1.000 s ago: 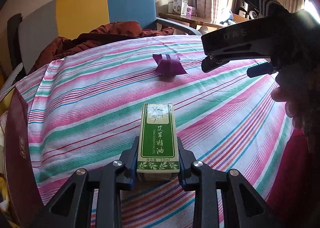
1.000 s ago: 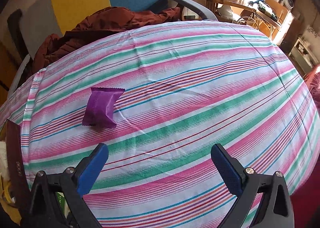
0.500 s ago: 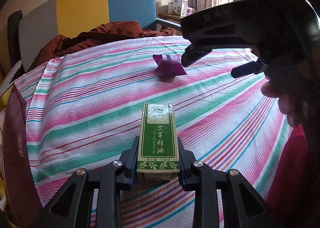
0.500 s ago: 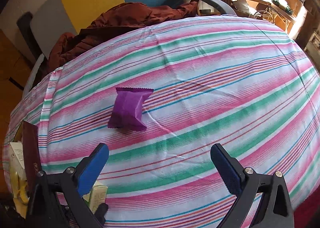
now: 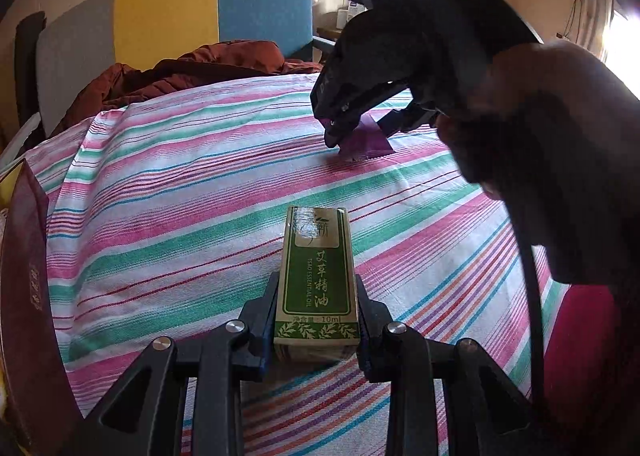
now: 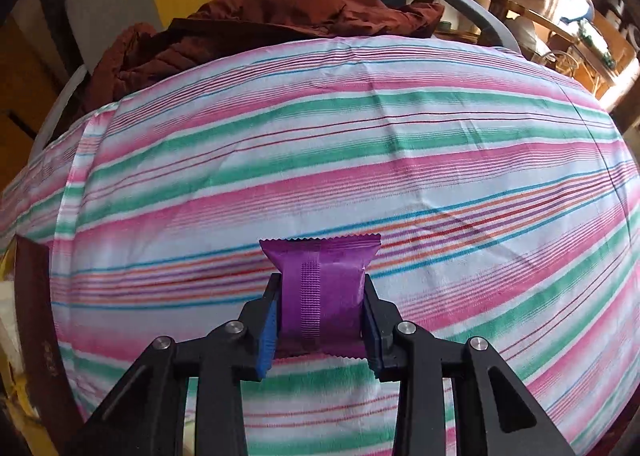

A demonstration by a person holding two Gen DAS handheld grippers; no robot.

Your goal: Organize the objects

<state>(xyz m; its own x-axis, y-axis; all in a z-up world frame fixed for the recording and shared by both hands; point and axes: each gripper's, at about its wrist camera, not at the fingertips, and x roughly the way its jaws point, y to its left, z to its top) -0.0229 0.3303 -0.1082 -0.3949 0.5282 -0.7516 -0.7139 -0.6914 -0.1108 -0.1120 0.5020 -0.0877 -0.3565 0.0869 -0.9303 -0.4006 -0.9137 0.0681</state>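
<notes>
Where my right gripper (image 6: 320, 330) stood wide half a second ago, it now clamps the purple sachet (image 6: 320, 292) on the striped cloth (image 6: 360, 160); left gripper (image 5: 316, 330) still grips the green oil box (image 5: 316, 276); both items ready for stowing

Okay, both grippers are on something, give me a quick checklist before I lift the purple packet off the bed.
1. Right gripper shut on the purple packet: ok.
2. Packet centred between the pads: ok.
3. Left gripper shut on the green box: ok.
4. Box straight in the grip: ok.
5. Striped sheet not pinched with the packet: cannot tell, its underside is hidden.
6. Room above the packet to lift: ok, nothing overhead in the right wrist view.
</notes>
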